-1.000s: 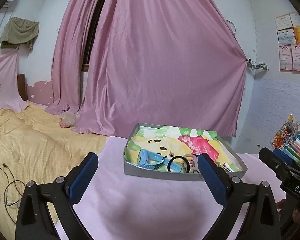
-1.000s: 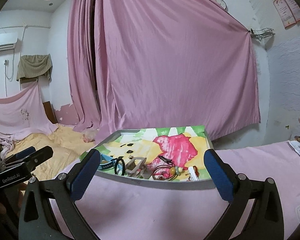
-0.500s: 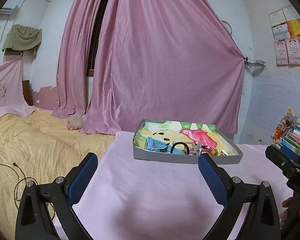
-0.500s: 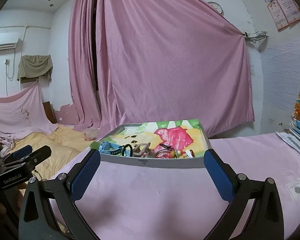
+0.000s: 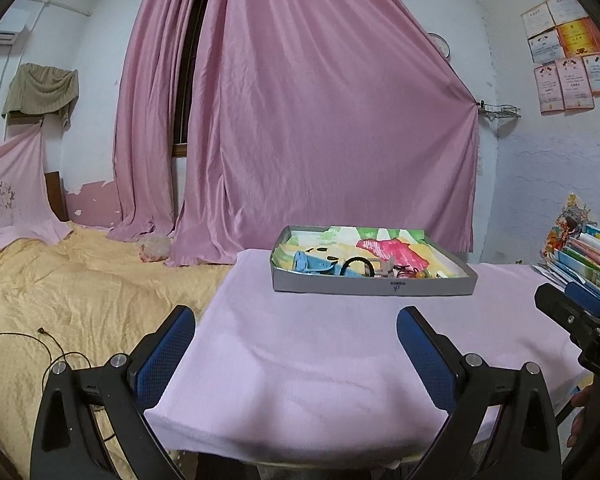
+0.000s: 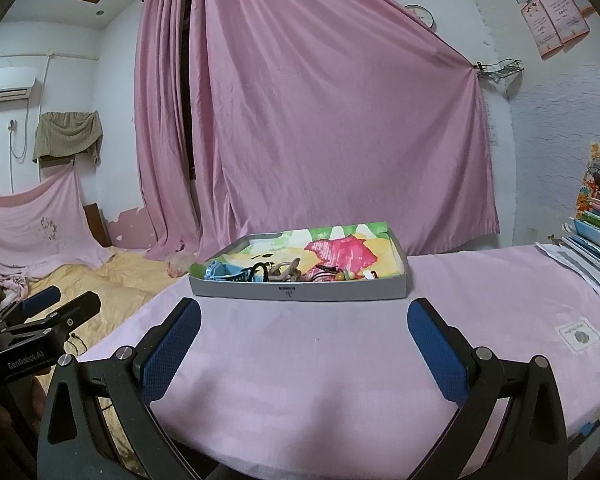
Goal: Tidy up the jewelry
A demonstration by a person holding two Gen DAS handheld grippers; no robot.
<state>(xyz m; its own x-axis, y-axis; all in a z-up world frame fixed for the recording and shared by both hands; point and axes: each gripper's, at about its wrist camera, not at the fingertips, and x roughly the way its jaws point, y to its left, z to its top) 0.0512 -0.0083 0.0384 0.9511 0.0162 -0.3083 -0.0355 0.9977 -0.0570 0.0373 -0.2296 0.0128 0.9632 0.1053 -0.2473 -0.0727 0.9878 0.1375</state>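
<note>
A shallow grey tray (image 5: 374, 285) with a colourful lining stands at the far side of the pink-covered table (image 5: 320, 344); it also shows in the right wrist view (image 6: 300, 290). It holds a blue watch (image 5: 312, 263), a black ring band (image 5: 356, 266), a tan clip (image 6: 286, 270) and small beads (image 6: 346, 275). My left gripper (image 5: 296, 320) is open and empty, well short of the tray. My right gripper (image 6: 304, 316) is open and empty, also back from the tray.
A stack of books (image 5: 584, 258) lies at the table's right edge. A yellow bedspread (image 5: 60, 280) with a black cable (image 5: 48, 344) lies to the left. Pink curtains (image 5: 320, 120) hang behind the table. A small patch (image 6: 580, 334) is on the cloth.
Both grippers have pulled back from the tray toward the table's near edge. The tray now looks smaller and farther away. Both stay open.
</note>
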